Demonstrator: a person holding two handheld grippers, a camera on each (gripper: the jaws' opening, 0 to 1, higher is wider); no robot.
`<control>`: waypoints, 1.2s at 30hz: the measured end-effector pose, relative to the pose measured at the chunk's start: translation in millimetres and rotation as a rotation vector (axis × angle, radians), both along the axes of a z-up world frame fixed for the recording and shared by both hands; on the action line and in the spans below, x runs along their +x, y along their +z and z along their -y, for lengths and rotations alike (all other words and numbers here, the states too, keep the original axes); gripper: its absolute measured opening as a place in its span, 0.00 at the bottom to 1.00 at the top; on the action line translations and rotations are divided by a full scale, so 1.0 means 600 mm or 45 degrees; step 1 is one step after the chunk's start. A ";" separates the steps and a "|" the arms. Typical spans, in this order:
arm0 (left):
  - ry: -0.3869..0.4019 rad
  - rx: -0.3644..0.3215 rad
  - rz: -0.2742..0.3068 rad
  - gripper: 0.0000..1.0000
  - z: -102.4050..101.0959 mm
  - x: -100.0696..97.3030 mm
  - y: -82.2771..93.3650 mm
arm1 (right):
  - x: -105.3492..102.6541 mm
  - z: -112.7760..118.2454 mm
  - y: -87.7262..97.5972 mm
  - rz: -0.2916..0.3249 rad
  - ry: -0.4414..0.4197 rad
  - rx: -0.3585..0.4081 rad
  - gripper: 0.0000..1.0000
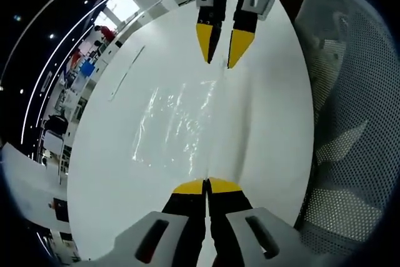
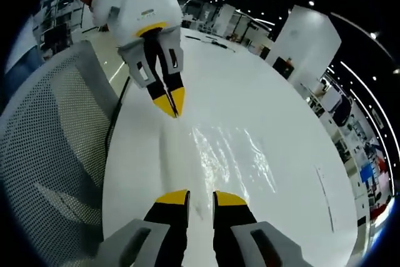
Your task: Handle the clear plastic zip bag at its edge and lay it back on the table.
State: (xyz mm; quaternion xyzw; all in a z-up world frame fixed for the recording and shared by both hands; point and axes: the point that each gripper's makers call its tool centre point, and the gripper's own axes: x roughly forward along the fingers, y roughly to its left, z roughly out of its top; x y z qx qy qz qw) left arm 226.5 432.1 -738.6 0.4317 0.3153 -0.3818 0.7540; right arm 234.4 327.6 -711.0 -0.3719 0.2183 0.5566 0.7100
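A clear plastic zip bag point(image 1: 178, 123) lies flat and glinting on the white table point(image 1: 269, 123). My left gripper point(image 1: 206, 186) is shut, its yellow tips pinched together on the bag's near edge. Facing it from across the bag is my right gripper point(image 1: 222, 47), jaws a little apart at the opposite edge. In the right gripper view the bag point(image 2: 234, 154) spreads ahead and to the right of my right gripper point(image 2: 201, 199), which stands open over the bag's edge strip. Beyond it, the left gripper point(image 2: 170, 103) is shut on the far end of that same edge.
A grey mesh chair point(image 1: 350, 123) stands close against the table's side, also in the right gripper view point(image 2: 50, 154). A thin pen-like line point(image 1: 128, 73) lies on the table past the bag point(image 2: 325, 198). Office desks and shelves fill the background.
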 end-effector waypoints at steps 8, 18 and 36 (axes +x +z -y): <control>-0.011 0.003 0.003 0.00 0.003 0.000 0.002 | 0.002 -0.036 0.007 0.004 0.013 0.024 0.10; -0.016 -0.003 0.014 0.00 0.008 0.002 0.008 | 0.002 -0.059 -0.015 0.000 0.030 -0.016 0.09; -0.023 -0.018 0.011 0.00 0.011 -0.009 0.010 | 0.002 -0.059 -0.045 -0.048 0.012 -0.070 0.00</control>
